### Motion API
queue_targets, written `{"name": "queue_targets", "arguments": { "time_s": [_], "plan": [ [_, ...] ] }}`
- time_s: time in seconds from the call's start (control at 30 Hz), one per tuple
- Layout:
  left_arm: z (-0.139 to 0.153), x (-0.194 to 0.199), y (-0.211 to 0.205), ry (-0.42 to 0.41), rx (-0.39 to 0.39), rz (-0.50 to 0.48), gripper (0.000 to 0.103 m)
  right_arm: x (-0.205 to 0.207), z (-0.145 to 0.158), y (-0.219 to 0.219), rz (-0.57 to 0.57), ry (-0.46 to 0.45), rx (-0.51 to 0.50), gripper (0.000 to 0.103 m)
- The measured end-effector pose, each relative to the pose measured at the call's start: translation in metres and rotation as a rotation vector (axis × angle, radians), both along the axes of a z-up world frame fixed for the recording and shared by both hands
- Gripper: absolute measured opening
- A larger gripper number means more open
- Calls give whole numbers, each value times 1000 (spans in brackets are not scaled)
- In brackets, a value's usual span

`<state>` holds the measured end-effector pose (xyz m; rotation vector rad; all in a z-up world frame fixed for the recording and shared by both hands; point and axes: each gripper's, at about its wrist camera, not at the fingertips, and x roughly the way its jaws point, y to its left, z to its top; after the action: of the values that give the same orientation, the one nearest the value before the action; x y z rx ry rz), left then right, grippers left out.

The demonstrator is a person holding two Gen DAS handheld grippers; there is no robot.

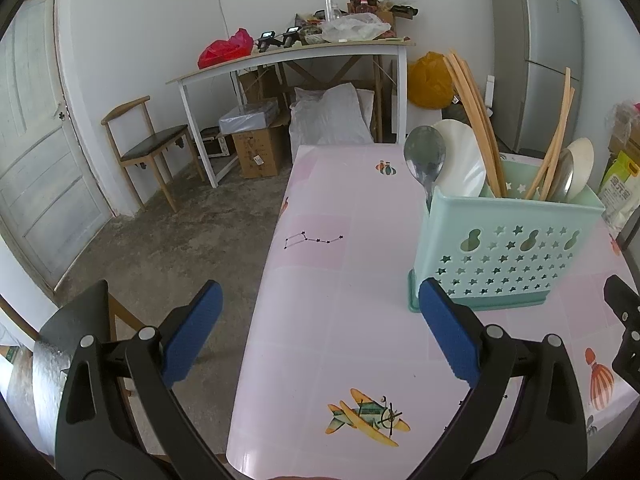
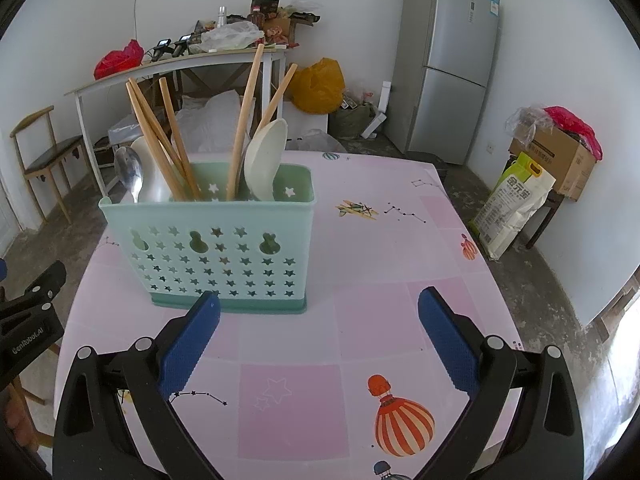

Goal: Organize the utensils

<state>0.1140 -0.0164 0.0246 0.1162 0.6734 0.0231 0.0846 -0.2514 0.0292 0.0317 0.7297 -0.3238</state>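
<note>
A mint-green utensil holder (image 1: pixel 504 252) (image 2: pixel 212 248) with star cut-outs stands upright on the pink patterned table (image 1: pixel 340 280) (image 2: pixel 380 264). Inside it stand a metal spoon (image 1: pixel 425 158) (image 2: pixel 129 170), white ceramic spoons (image 1: pixel 460 160) (image 2: pixel 266 156) and several wooden chopsticks (image 1: pixel 474 116) (image 2: pixel 244 120). My left gripper (image 1: pixel 320 332) is open near the table's left edge, short of the holder and to its left. My right gripper (image 2: pixel 320 336) is open over the table, just in front of the holder. Neither holds anything.
The table's left edge drops to a concrete floor (image 1: pixel 168 248). A wooden chair (image 1: pixel 148 148), a white side table (image 1: pixel 296 60) piled with clutter, cardboard boxes (image 1: pixel 256 152), a grey fridge (image 2: pixel 448 64) and a rice bag (image 2: pixel 512 204) surround the table.
</note>
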Motion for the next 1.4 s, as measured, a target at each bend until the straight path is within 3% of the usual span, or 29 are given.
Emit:
{"name": "queue_targets", "arguments": {
  "time_s": [1.4],
  "plan": [
    [-1, 1, -3, 4, 8, -2, 95, 1, 2, -1, -5, -1, 1, 96]
  ]
}}
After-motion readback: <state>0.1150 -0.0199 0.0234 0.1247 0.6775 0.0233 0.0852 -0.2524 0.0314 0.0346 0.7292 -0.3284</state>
